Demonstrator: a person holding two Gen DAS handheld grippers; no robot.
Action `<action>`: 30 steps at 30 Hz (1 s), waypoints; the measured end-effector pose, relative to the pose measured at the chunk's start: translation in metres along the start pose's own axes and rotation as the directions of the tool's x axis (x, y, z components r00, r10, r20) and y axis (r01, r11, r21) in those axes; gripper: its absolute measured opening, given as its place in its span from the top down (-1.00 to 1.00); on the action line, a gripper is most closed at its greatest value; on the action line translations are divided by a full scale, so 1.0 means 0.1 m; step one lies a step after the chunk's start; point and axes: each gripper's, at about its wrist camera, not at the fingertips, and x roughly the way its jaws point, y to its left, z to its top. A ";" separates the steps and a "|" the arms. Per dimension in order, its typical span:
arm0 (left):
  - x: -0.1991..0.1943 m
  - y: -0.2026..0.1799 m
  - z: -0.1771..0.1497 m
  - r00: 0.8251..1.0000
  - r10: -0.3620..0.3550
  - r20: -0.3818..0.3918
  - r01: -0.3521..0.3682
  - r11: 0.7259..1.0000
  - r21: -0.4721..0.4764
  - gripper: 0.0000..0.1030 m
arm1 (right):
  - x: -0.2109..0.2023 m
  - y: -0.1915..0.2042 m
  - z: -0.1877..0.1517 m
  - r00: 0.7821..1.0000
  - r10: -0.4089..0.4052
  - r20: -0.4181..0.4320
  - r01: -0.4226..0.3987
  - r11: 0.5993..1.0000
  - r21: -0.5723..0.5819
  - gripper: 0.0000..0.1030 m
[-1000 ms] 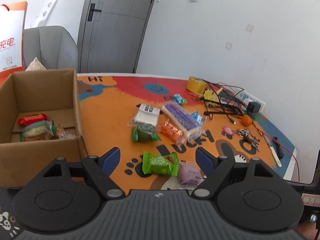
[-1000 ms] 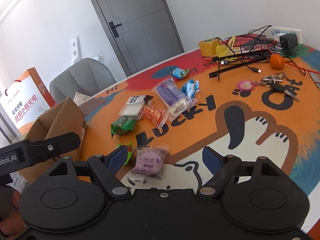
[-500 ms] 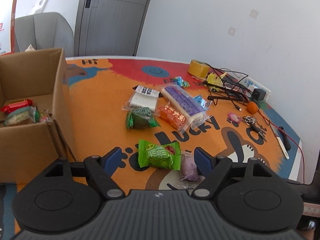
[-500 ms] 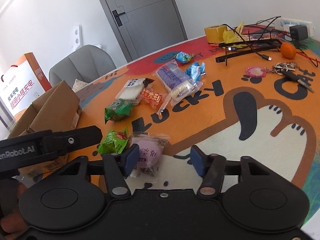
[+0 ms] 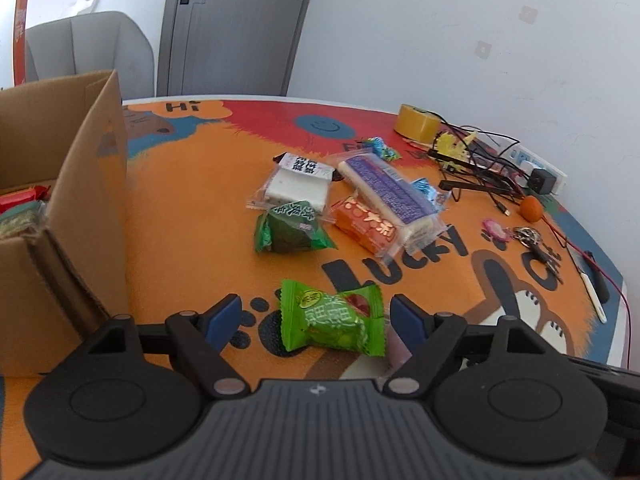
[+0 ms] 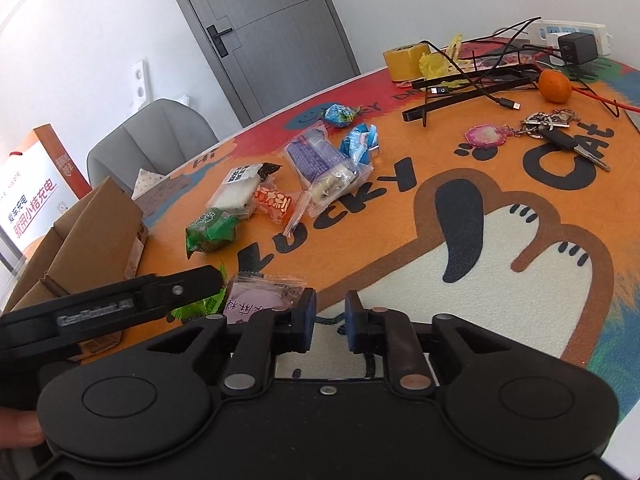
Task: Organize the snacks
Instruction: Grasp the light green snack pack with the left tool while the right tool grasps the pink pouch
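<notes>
The left gripper [image 5: 316, 318] stands wide around the bright green crinkled snack packet [image 5: 334, 319], pads clear of it; the right gripper [image 6: 327, 322] is closed empty, the pale purple plastic-wrapped snack [image 6: 256, 300] at its ten o'clock; the open brown cardboard box [image 5: 76, 184] sits at nine o'clock.

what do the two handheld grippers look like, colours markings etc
Both are matte black plastic. Each has two round disc housings, silver pivot screws on angled linkage arms, and fingers tipped with dark blue pads. The left gripper has a ribbed grey centre panel; seen from the right wrist, its side carries embossed lettering. The right gripper has a smooth black body.
</notes>
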 end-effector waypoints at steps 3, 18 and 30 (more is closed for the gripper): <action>0.06 0.01 -0.02 1.000 -0.008 -0.011 0.008 1.000 0.000 -0.52 | -0.02 0.02 0.01 1.000 0.008 0.005 -0.008 1.000 0.003 0.51; -0.22 0.13 -0.02 0.999 -0.016 0.044 0.017 0.999 -0.029 0.36 | 0.02 0.28 0.02 1.000 0.017 0.006 -0.017 0.999 -0.035 -0.20; -0.40 0.29 0.02 0.996 0.007 0.084 -0.002 0.998 -0.061 0.36 | 0.22 0.53 -0.02 1.000 -0.022 -0.007 0.021 0.996 -0.088 -0.38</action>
